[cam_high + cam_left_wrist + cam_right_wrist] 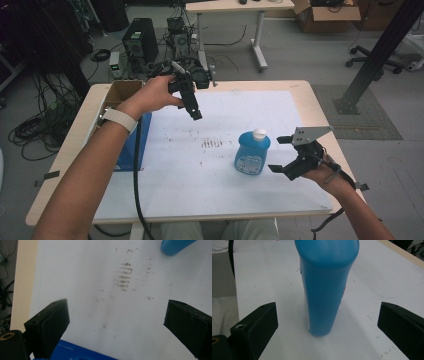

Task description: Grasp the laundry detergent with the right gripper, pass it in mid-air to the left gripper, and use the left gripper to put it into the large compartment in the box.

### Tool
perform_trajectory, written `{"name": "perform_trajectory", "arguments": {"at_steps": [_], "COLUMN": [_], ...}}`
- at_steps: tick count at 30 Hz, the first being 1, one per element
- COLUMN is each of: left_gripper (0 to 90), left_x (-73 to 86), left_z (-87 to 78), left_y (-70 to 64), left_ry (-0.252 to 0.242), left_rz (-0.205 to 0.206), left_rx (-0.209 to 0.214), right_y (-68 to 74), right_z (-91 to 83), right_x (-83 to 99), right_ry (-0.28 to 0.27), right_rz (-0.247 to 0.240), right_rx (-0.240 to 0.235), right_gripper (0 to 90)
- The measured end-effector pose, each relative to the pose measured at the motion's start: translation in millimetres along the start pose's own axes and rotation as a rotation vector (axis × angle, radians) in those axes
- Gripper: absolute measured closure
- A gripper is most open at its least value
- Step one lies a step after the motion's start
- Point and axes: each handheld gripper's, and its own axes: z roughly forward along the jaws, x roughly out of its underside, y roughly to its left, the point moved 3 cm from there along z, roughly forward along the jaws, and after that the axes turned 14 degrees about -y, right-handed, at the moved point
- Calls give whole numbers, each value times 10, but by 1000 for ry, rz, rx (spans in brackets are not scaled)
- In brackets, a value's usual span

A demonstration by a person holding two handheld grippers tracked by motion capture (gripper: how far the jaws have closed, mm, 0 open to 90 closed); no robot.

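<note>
In the high view, a blue bottle (252, 152) with a white cap (259, 133) stands upright on the white mat (210, 180) of the table, to the right of the middle. A cardboard box (120, 92) and a blue flat thing (142, 137) lie at the left edge. The right gripper (280, 154) is just beside the bottle with jaws spread wide, not touching it. The left gripper (192, 107) hangs above the mat, well apart from the bottle. In the left gripper view, the jaws are wide apart over brown stains (123, 275), nothing between them. In the right gripper view, the bottle (325, 287) stands between the open jaws, a little ahead, with free mat on both sides.
</note>
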Motion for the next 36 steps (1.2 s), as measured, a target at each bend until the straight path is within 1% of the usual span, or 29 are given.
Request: {"name": "perform_trajectory", "arguments": {"at_steps": [6,8,10,12,15,27,36], "left_gripper": [65,65,64,64,65,64,65], "left_x": [4,5,5,6,5,6,1], "left_z": [10,13,17,25,30,31,43], "left_y": [2,3,4,6,4,8,8], "left_ry": [0,3,2,3,4,5,8], "left_rz": [-1,-3,-4,-5,-6,-7,-8], "left_rx": [1,1,2,3,2,1,4], "right_y": [-7,-4,-1,-3,-5,4,-11], "right_z": [24,33,35,38,48,120,146], "right_x": [53,69,75,90,106,188,210], "right_ry": [-28,-49,-55,-85,-100,-126,-143], "right_rz": [1,-3,-3,1,6,17,24], "right_rx": [1,2,0,1,-4,-17,-12], "right_gripper": [28,28,28,28,27,20,20]}}
